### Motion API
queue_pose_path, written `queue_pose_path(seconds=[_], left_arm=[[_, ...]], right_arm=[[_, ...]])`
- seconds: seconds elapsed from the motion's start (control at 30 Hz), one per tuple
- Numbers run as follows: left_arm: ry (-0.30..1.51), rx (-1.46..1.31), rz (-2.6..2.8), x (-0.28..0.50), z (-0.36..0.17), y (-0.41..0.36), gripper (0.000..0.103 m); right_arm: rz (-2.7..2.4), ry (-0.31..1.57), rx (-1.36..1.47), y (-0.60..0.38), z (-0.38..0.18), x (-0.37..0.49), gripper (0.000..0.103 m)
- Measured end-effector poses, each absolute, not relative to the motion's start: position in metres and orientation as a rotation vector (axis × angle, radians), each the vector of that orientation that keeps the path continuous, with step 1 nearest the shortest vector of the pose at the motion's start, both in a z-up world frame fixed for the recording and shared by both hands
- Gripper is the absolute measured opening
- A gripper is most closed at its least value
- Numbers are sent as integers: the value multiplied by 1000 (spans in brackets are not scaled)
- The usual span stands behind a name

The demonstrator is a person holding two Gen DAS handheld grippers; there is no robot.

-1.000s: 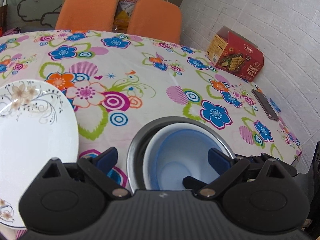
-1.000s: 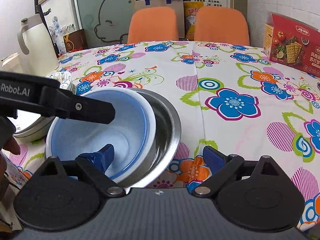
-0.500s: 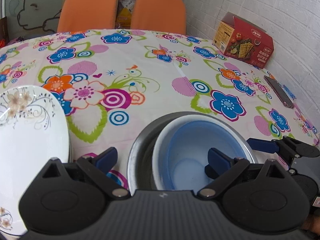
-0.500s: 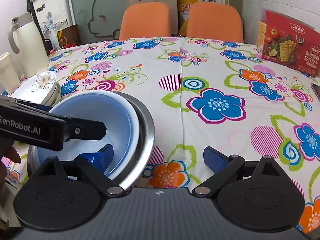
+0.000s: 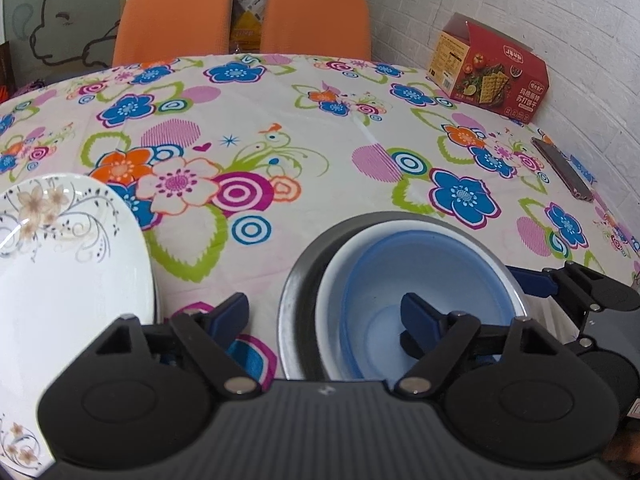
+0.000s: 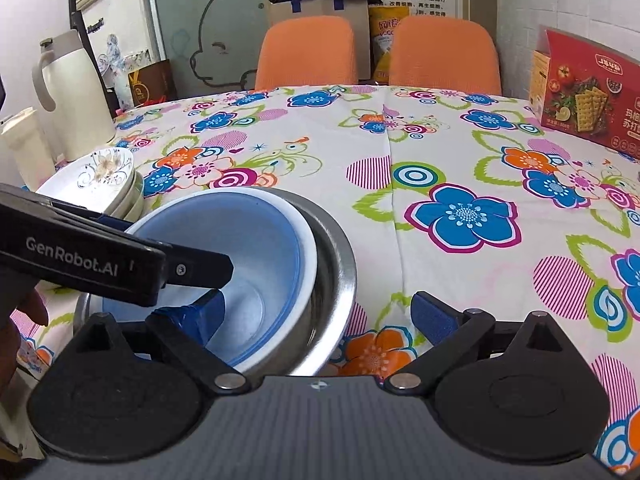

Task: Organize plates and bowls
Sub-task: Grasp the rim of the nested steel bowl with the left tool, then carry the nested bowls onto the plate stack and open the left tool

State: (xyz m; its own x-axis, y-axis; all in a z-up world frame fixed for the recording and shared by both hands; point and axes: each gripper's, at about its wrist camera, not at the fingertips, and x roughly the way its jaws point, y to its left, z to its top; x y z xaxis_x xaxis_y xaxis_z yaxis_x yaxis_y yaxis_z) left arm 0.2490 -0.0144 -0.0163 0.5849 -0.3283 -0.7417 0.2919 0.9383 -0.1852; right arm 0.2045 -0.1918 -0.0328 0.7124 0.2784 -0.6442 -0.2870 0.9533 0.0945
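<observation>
On floral table (image 5: pixel 304 148), blue bowl (image 5: pixel 404 280) mouth-up inside steel bowl (image 6: pixel 332 276); both tongs (image 5: pixel 326 312) (image 6: pixel 320 312) spread, straddling rims.

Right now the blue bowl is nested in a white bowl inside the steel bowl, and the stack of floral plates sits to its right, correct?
Not quite. The nesting is right: blue bowl in white bowl in steel bowl. But the floral plates sit to its left, as the right wrist view shows.
</observation>
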Motion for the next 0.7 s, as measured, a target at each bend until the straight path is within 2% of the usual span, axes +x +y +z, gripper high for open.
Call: queue_pose_path(seconds=[0.17, 0.37, 0.4, 0.43, 0.47, 0.7], left_arm=[[901, 0, -333, 249, -17, -18, 76], [913, -8, -293, 246, -18, -17, 75], [911, -13, -294, 246, -17, -17, 66], [927, -50, -328, 247, -16, -17, 43], [949, -92, -362, 248, -15, -18, 38], [995, -165, -359, 257, -8, -22, 35]], right_arm=[[366, 714, -15, -181, -31, 198, 83], [344, 699, 13, -178, -32, 193, 82], [348, 696, 26, -176, -31, 193, 82], [359, 699, 35, -173, -31, 194, 81], [374, 701, 33, -167, -30, 193, 79], [319, 712, 107, -166, -14, 199, 82]])
